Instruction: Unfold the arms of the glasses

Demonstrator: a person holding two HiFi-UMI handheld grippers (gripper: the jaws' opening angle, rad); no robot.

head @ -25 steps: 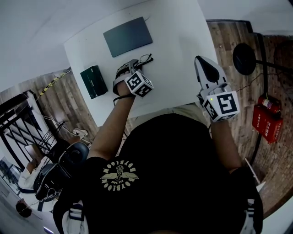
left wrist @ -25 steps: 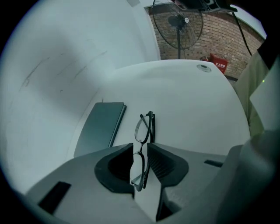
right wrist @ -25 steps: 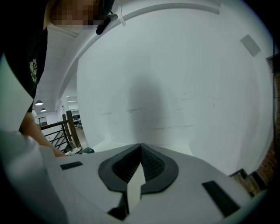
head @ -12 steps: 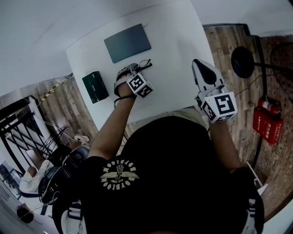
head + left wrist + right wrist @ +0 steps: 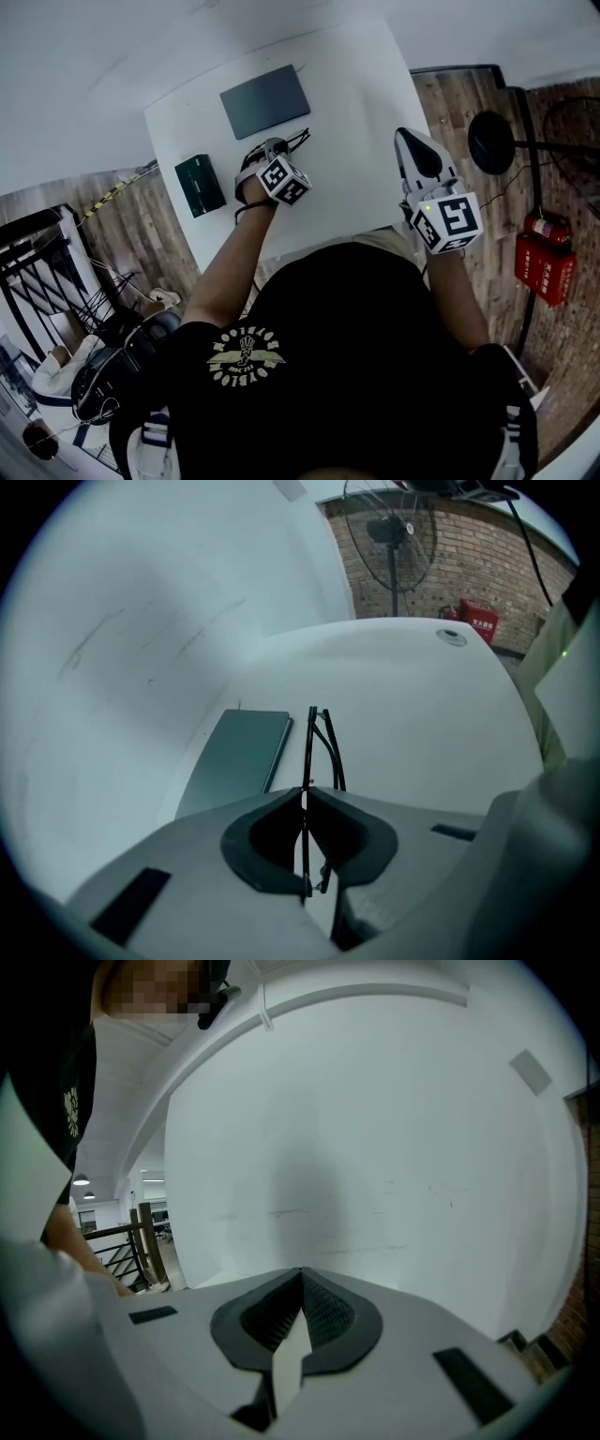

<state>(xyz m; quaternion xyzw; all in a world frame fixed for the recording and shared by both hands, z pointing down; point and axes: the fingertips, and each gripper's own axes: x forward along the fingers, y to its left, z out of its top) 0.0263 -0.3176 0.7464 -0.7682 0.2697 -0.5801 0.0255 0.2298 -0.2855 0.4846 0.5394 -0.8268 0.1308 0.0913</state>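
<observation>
The black thin-framed glasses [image 5: 298, 141] are at the middle of the white table [image 5: 356, 84], just in front of the dark green pad [image 5: 265, 100]. My left gripper [image 5: 272, 146] points steeply down and is shut on the glasses' frame. In the left gripper view the glasses [image 5: 319, 747] run forward out of the closed jaws of the left gripper [image 5: 303, 794], arms folded close together. My right gripper [image 5: 405, 137] hovers over the table's right edge, well apart from the glasses. In the right gripper view the right gripper [image 5: 301, 1274] is shut and empty, facing a white wall.
A dark green case [image 5: 200, 185] lies near the table's left edge. The green pad [image 5: 239, 757] sits left of the glasses. On the wooden floor to the right are a fan's round base [image 5: 489, 142] and a red box [image 5: 544, 262].
My right gripper has risen slightly, still shut. The left gripper keeps its hold on the glasses in about the same spot.
</observation>
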